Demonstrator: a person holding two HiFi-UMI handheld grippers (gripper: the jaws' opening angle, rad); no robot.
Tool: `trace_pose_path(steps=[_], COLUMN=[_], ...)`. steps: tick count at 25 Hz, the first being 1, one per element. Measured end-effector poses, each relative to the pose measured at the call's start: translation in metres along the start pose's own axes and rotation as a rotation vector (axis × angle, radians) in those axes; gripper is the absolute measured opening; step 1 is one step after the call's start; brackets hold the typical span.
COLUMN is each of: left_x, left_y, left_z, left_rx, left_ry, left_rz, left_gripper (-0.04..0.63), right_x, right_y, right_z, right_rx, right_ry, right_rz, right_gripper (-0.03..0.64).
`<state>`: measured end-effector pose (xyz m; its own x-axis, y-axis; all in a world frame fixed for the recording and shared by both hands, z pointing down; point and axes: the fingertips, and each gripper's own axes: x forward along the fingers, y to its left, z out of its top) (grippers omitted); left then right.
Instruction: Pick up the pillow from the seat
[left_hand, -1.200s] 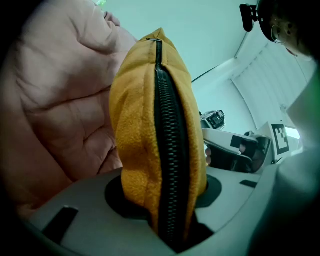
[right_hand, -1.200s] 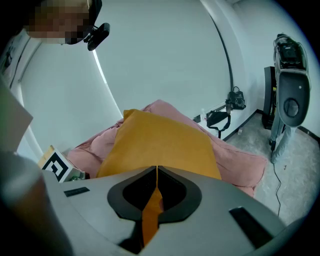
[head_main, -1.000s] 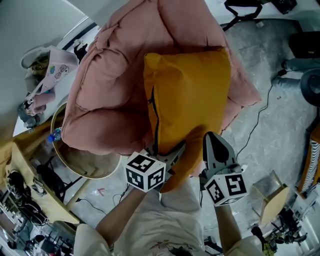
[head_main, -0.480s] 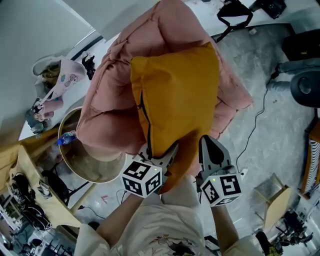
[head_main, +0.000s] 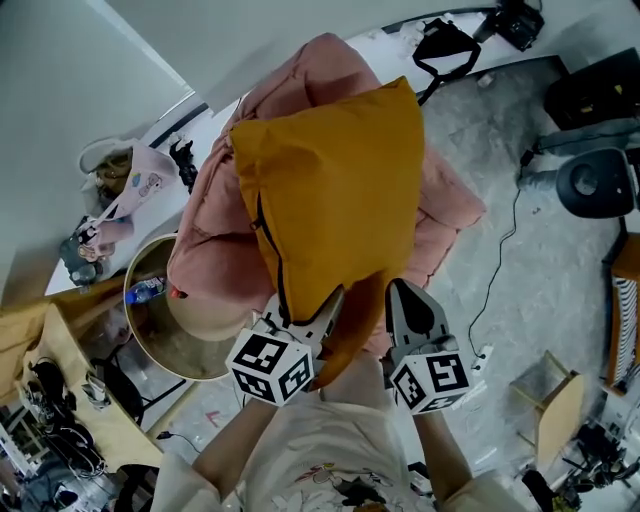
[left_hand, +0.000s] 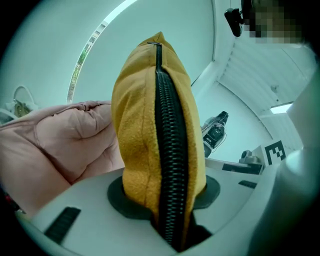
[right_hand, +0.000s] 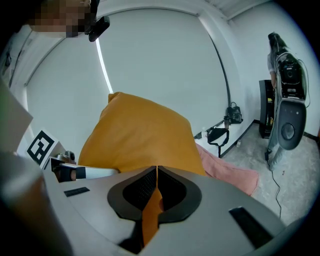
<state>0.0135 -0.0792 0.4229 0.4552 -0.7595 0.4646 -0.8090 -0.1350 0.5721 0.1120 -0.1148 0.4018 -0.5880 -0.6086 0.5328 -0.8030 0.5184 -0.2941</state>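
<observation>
**Risks.** The orange pillow (head_main: 335, 190) stands upright in the centre of the head view and is carried only at its lower edge. Most of its bulk rises unsupported above the two grips. In my judgement it could flop sideways or twist out. The weaker hold appears to be the right one, which has only a thin fold of fabric. A quick swing could slip that fold free and leave the load on the zip seam alone.

**Position.** The pillow overlaps the pink seat (head_main: 215, 250) behind it. Whether its far edge touches the cushion cannot be told.

**Left tool** (left_hand: 172, 215): partly closed and clamped on the thick zippered edge, with both pads pressing the fabric.

**Right tool** (right_hand: 156, 192): almost fully closed, pinching a flat fold of the same pillow between its pads.
</observation>
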Motion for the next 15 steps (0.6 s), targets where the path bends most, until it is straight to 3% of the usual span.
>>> trace_pose_path(steps=[15], left_x=[-0.054], left_y=[-0.039], left_z=[0.052], left_rx=[0.074], left_ry=[-0.13], left_rz=[0.045], left_gripper=[0.152], right_x=[-0.054], right_y=[0.028], right_z=[0.035], right_rx=[-0.049], right_ry=[-0.108], right_rz=[0.021], right_gripper=[0.023])
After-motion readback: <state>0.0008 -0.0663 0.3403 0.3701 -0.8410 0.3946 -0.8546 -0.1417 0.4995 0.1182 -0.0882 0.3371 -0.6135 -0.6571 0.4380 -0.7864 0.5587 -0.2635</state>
